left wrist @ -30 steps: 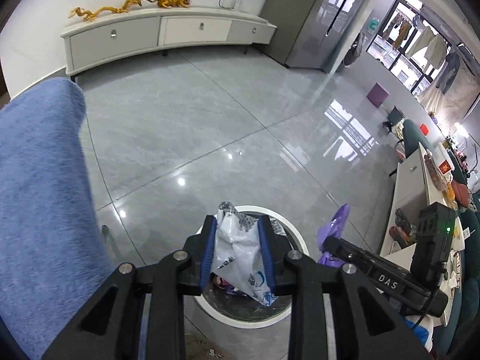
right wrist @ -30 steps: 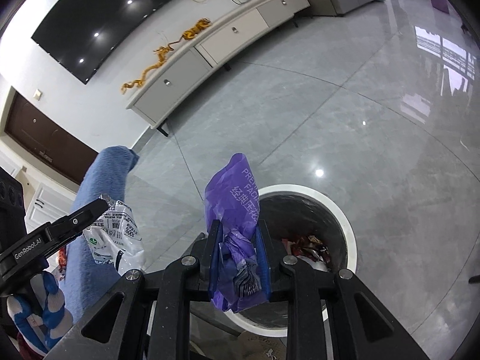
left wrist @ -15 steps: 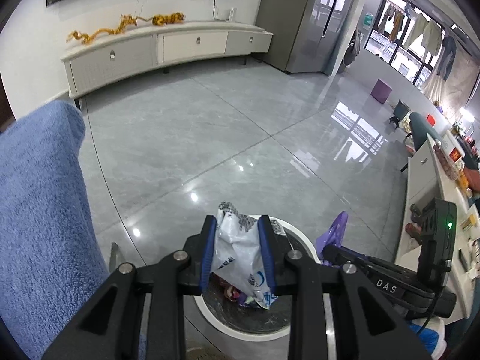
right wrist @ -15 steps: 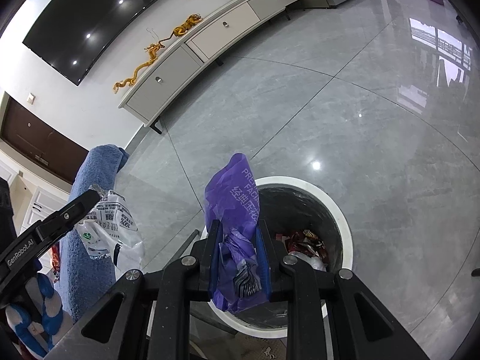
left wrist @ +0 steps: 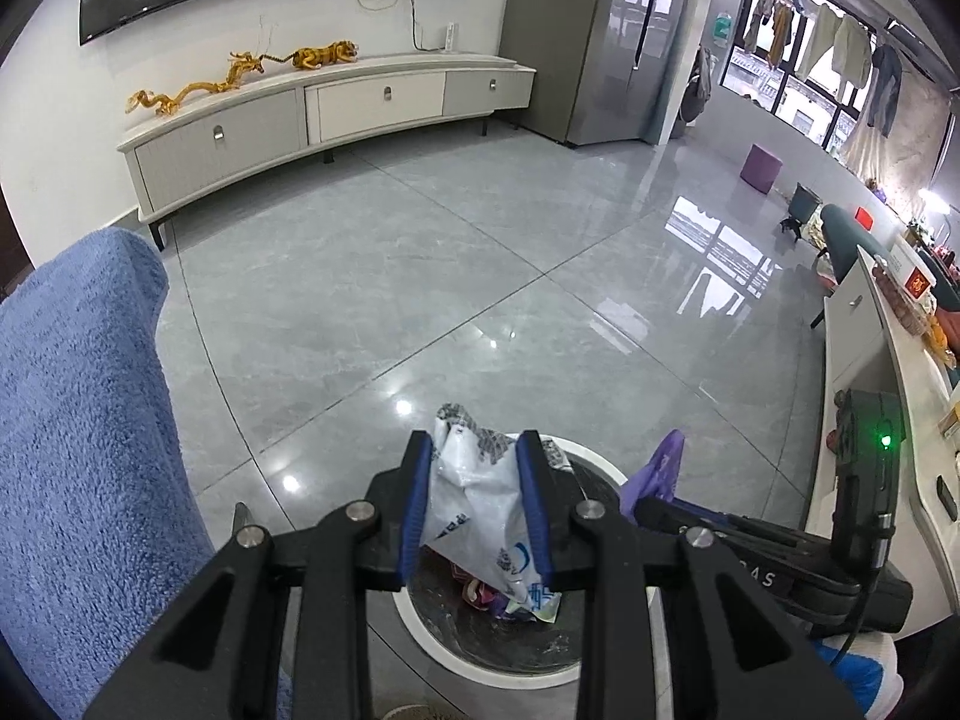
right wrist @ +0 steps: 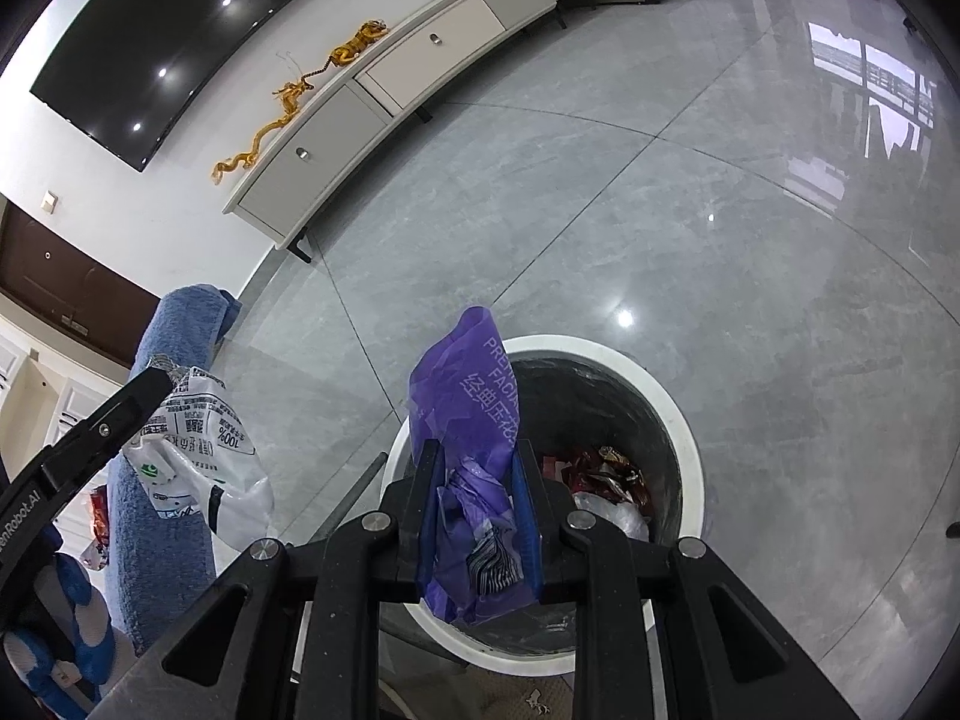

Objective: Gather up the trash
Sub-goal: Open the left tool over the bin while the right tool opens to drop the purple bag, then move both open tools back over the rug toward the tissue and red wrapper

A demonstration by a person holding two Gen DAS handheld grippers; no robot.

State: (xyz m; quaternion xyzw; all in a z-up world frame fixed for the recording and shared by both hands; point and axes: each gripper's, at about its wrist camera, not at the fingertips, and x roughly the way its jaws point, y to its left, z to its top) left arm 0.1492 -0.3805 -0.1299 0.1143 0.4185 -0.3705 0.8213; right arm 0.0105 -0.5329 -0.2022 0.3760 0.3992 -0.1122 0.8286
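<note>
both claws loaded above the bin

the left claw [left wrist: 474,504] was pinching a white printed wrapper [left wrist: 480,516] between its blue pads, holding it directly over the open mouth of the white-rimmed trash bin [left wrist: 420,630]. the right claw [right wrist: 471,516] was pinching a crumpled purple wrapper [right wrist: 474,456] above the near rim of the same bin [right wrist: 672,414]. this placement suggested a drop position: releasing either claw would likely let its wrapper fall into the bin, where red and clear wrappers [right wrist: 606,474] already lay. the purple wrapper sat close to the rim and could catch on it.

the bin stood on a glossy grey tiled floor [left wrist: 420,276] showing ceiling-light reflections. a blue towel-covered surface [left wrist: 78,450] stood just beside the bin. a long white media cabinet [left wrist: 324,114] carrying golden figurines lined the far wall under a dark screen.
</note>
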